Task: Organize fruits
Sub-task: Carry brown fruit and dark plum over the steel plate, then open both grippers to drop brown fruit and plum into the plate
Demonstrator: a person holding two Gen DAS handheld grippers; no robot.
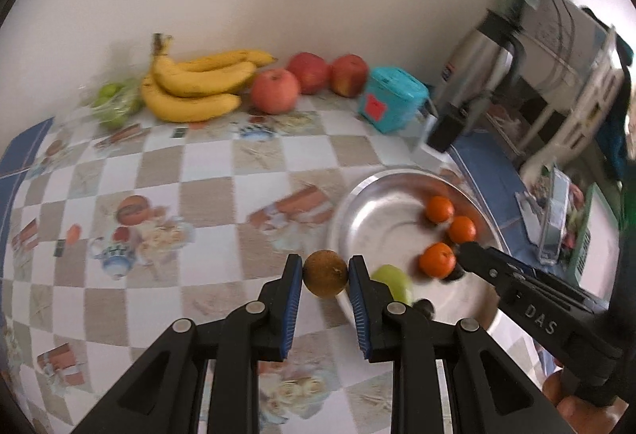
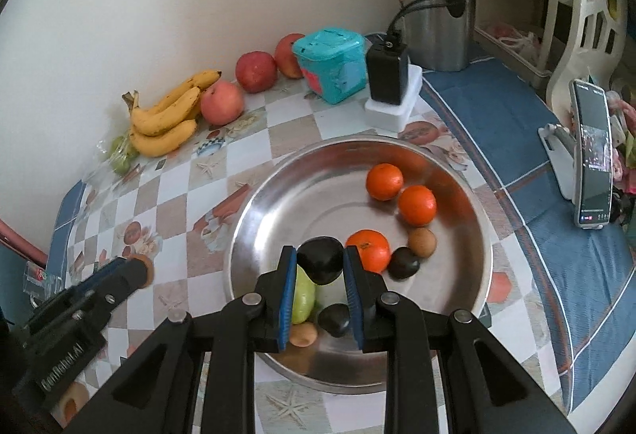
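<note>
Left gripper (image 1: 326, 271) pitched steeply down, jaws clenched on a round brown fruit (image 1: 326, 274), held above the checkered tablecloth (image 1: 198, 171) just beside the near rim of the steel bowl (image 2: 475, 235). Right gripper (image 2: 320, 259) also pitched steeply down, over the bowl, jaws clamped on a dark, near-black fruit (image 2: 321, 263). In the left wrist view the right gripper reaches in from the right, tips low over the bowl next to an orange.

Bowl contents: three oranges (image 2: 417, 205), a small brown fruit (image 2: 422, 242), two dark fruits (image 2: 403, 263), a green fruit (image 2: 304, 297), a tan one (image 2: 304, 334) under the right gripper.

Bananas (image 1: 190, 84), three red apples (image 1: 274, 91), bagged green fruits (image 1: 113, 102) sit along the wall, well apart from the bowl.
</note>
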